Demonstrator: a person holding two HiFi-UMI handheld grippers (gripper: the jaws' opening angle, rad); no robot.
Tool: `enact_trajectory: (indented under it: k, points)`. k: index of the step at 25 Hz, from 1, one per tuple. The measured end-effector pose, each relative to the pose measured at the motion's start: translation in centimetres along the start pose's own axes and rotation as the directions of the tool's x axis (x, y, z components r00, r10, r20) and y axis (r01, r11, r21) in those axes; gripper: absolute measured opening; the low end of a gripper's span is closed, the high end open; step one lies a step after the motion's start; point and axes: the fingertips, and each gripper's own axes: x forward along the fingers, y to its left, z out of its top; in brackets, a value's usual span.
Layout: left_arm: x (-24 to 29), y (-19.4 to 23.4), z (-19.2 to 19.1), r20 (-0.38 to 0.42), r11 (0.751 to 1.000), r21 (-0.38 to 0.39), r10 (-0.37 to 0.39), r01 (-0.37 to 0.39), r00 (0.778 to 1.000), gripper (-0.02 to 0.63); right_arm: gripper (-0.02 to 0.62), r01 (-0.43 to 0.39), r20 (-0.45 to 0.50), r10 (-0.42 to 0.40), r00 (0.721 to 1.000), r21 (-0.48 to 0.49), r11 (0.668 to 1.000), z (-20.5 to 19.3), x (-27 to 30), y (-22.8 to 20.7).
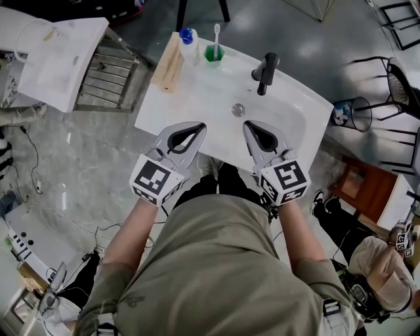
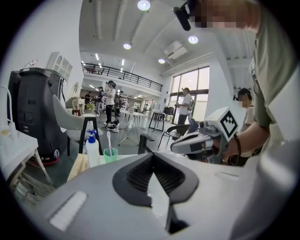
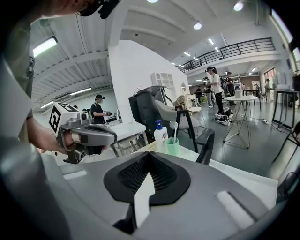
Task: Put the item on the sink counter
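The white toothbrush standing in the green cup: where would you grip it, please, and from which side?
I'd pinch the white toothbrush on its bare handle above the rim of the green cup, coming from above or the right: it stands upright, and the blue-capped white soap bottle crowds its left.

A big open lab hall, with a sink set out on its floor.

I stand at a white sink (image 1: 197, 92) on bare grey floor (image 1: 98, 157). Cables (image 1: 34, 167) trail at my left and another white unit (image 1: 59, 52) sits far left. Around me are a high ceiling with round lights (image 2: 144, 4), a railed mezzanine (image 2: 117, 72), tall windows (image 2: 190, 93) and work tables (image 3: 243, 99). Another person (image 1: 374, 262), near right, carries a marker cube (image 1: 401, 239).
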Motion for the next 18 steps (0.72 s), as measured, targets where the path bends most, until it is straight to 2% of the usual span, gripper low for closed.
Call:
enact_trajectory:
  k: [18]
  points:
    - [0.5, -0.7, 0.1, -0.015, 1.000, 0.020, -0.023, 0.023, 1.000, 0.006, 0.011, -0.004, -0.041, 0.005, 0.999, 0.014, 1.000, -1.4, -0.9, -0.3]
